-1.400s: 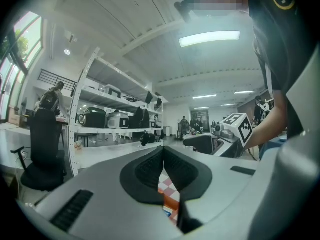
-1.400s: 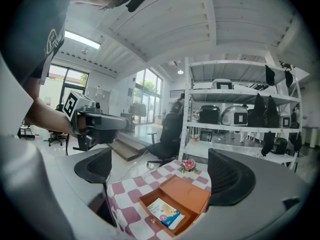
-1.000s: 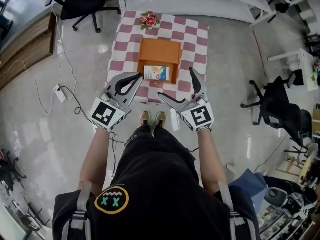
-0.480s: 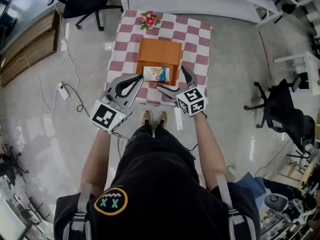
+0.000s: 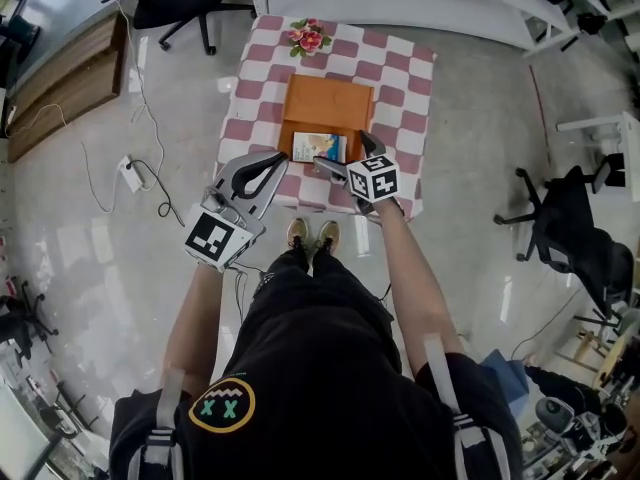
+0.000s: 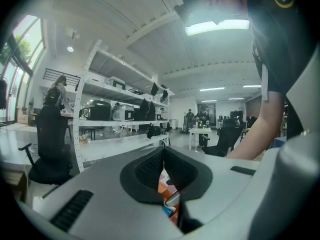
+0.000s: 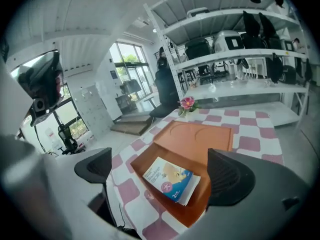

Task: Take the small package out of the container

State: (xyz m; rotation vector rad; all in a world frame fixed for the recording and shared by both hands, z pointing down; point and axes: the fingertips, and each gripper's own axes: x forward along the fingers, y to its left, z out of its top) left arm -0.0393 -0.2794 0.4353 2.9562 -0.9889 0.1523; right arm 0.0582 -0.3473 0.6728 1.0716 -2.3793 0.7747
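**A:** Since the pkg (image 7: pixel 172 180) lies flat in the open near half of the orange box (image 7: pixel 200 141), low centre of the right gripper view, which step are we at?

**B:** The reach, I'd say, no grab yet. Right tongs (image 7: pixel 161 170) are spread wide w/ nothing gripped. Pkg shows betw. the two pads but touches neither.

**A:** And in the head view?

**B:** Upper centre of frame, same story. Right tongs hover just at the box's near edge, pkg right beside them.

**A:** Left side?

**B:** Left tongs (image 6: pixel 163 171) are pinched together, empty, parked left of centre off the table's near corner. Not involved, prob.

**A:** Next move?

**B:** Go lower, straddle the pkg, squeeze, then lift straight up over the wall. It lies flat, so the pads need its edges.

**A:** Anything in the way?

**B:** Mainly the box walls, which are tight around it. Nothing lies on top. Otherwise there's a checked cloth (image 5: pixel 400 78) under the box, flowers (image 5: pixel 309 38) at the far edge (top centre), and chairs (image 5: pixel 570 233) well apart at the frame's right.
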